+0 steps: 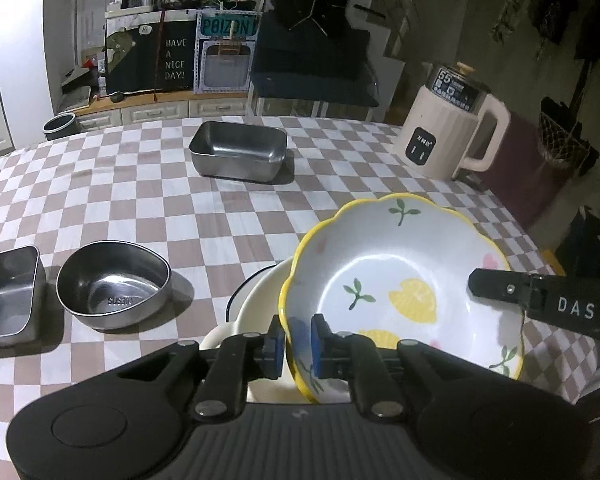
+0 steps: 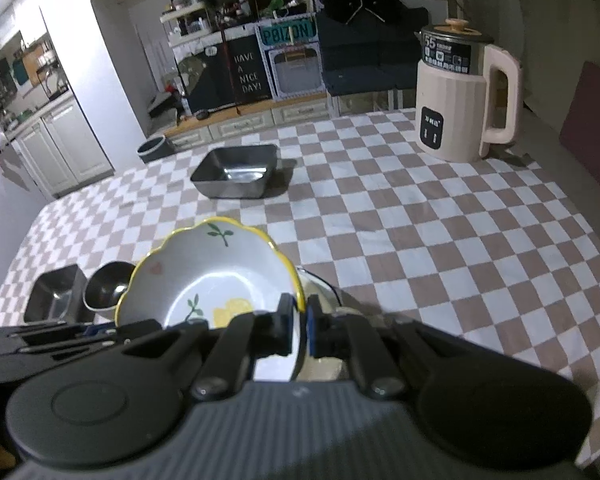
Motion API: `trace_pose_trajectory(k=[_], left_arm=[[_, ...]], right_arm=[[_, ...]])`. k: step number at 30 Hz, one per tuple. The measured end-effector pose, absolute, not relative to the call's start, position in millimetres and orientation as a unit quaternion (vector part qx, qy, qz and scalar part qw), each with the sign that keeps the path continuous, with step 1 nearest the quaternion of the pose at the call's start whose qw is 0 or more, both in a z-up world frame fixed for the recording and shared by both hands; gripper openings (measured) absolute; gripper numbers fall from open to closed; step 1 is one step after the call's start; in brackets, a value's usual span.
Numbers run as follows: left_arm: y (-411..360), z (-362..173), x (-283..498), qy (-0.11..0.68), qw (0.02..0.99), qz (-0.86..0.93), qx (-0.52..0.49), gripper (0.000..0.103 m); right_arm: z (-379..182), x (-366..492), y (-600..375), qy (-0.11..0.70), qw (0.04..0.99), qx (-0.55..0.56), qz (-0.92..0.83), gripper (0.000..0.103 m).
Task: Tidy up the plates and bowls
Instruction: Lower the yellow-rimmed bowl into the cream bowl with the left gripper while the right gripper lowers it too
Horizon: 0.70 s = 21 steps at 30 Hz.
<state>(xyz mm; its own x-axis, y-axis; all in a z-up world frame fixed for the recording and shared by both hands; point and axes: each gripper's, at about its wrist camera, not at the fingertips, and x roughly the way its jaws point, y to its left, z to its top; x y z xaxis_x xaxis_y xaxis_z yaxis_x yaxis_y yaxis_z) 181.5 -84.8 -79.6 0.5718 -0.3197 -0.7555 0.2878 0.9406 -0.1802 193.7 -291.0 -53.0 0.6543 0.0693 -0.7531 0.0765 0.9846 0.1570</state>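
1. The lemon-patterned bowl (image 1: pixel 400 292) with a scalloped yellow rim is tilted above a cream dish (image 1: pixel 256 300), near the front of the checkered table (image 1: pixel 140 208)
2. The left gripper (image 1: pixel 298 348) has its blue pads on either side of the bowl's near rim; a sliver of gap shows beside the left pad, and whether the pads press on the rim cannot be told
3. The right gripper (image 2: pixel 299 330) is clamped nearly closed on the opposite rim of the same bowl, one finger inside, one outside
4. Just left of the bowl stand a round steel bowl (image 1: pixel 114 284) and a square steel container (image 1: pixel 8 296), close together near the table's left edge
5. A rectangular steel tray (image 1: pixel 238 150) sits well apart toward the far side; open cloth lies between it and the bowl
6. A pink kettle (image 1: pixel 448 128) stands at the far right corner, near the table's edge
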Motion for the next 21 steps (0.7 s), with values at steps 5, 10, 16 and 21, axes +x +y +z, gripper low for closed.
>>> trace_pose_trajectory(k=[5,10,16,21], left_arm=[[-83,-87,191,0.441,0.88,-0.173,-0.028,0.014],[-80,-96,195,0.454,0.873,-0.177,-0.03,0.014],[-78,-103,198,0.467,0.866,-0.18,-0.027,0.015],[-78,-106,198,0.471,0.863,-0.182,-0.029,0.015]], right_arm=[[-56,199,-291,0.421,0.904,0.081,-0.003,0.008],[-60,204,-291,0.429,0.9,0.073,-0.001,0.008],[-63,209,-291,0.438,0.897,0.06,0.004,0.008],[-66,213,-291,0.444,0.895,0.052,0.002,0.008]])
